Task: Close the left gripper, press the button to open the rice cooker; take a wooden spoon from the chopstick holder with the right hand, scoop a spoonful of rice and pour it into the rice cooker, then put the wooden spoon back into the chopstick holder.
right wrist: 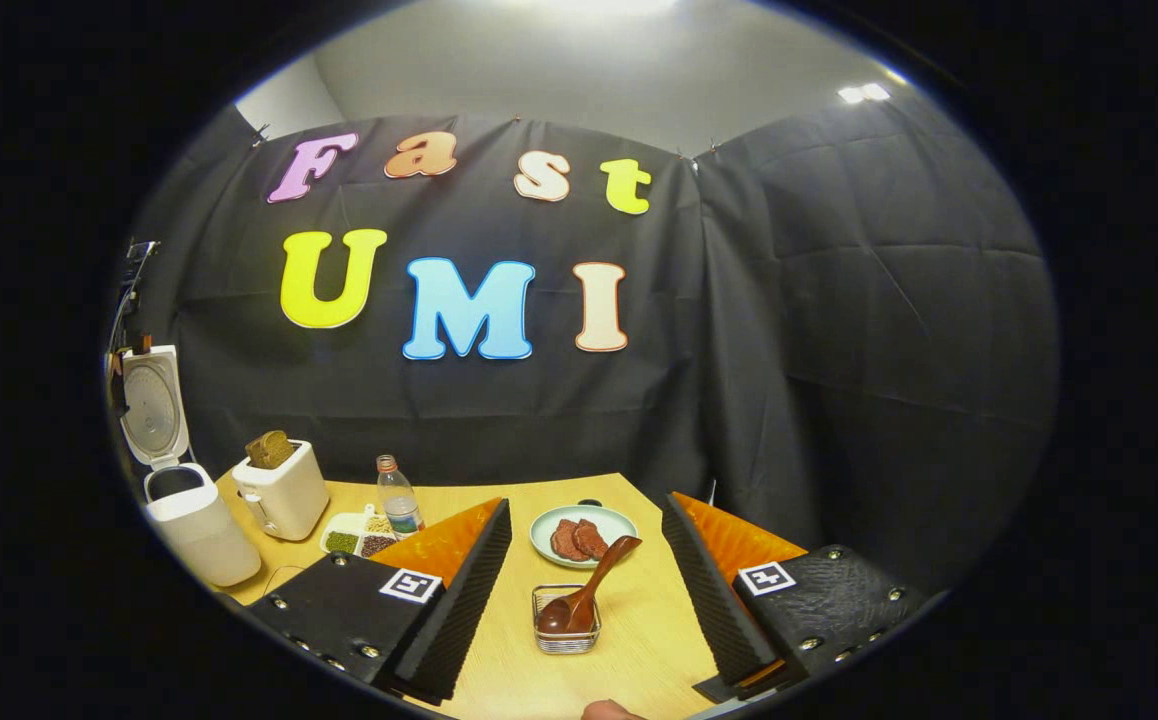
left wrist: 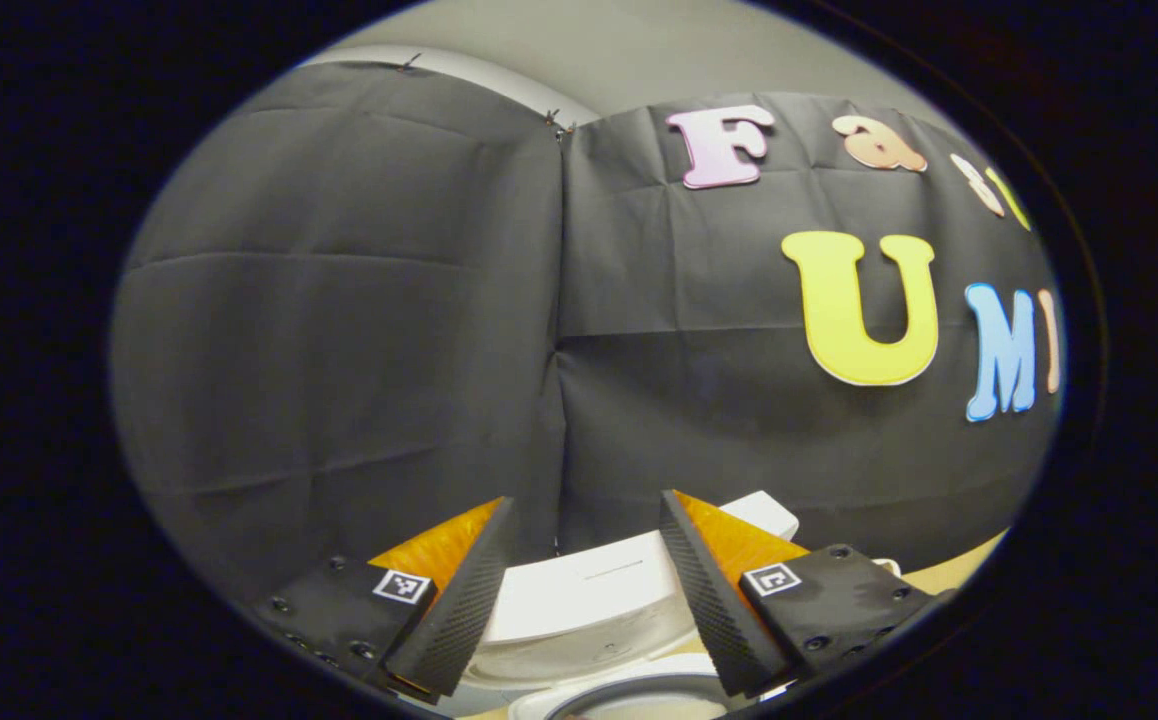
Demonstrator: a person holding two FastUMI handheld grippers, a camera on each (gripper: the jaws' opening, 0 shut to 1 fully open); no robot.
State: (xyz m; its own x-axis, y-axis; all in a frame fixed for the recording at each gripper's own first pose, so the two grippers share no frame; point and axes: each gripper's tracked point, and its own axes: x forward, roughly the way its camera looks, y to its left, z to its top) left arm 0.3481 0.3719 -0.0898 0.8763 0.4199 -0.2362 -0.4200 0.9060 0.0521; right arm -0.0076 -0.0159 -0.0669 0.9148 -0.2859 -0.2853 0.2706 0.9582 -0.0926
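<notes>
White rice cooker [right wrist: 189,520], brown wooden spoon [right wrist: 584,590], pale green plate [right wrist: 539,530], tan table [right wrist: 639,630].

We see the rice cooker [left wrist: 589,600] in the left gripper view only between the left gripper's [left wrist: 587,600] fingers; its sides lie behind them and its pot rim is cut by the lower edge. In the right gripper view the compartment tray [right wrist: 354,533] is partly covered by the right gripper's [right wrist: 587,590] near finger, and its contents are too small to identify. We cannot tell how deep the wooden spoon [right wrist: 584,592] sits in the chopstick holder [right wrist: 567,620]. A fingertip-like shape [right wrist: 611,710] is cut off at the bottom edge.
</notes>
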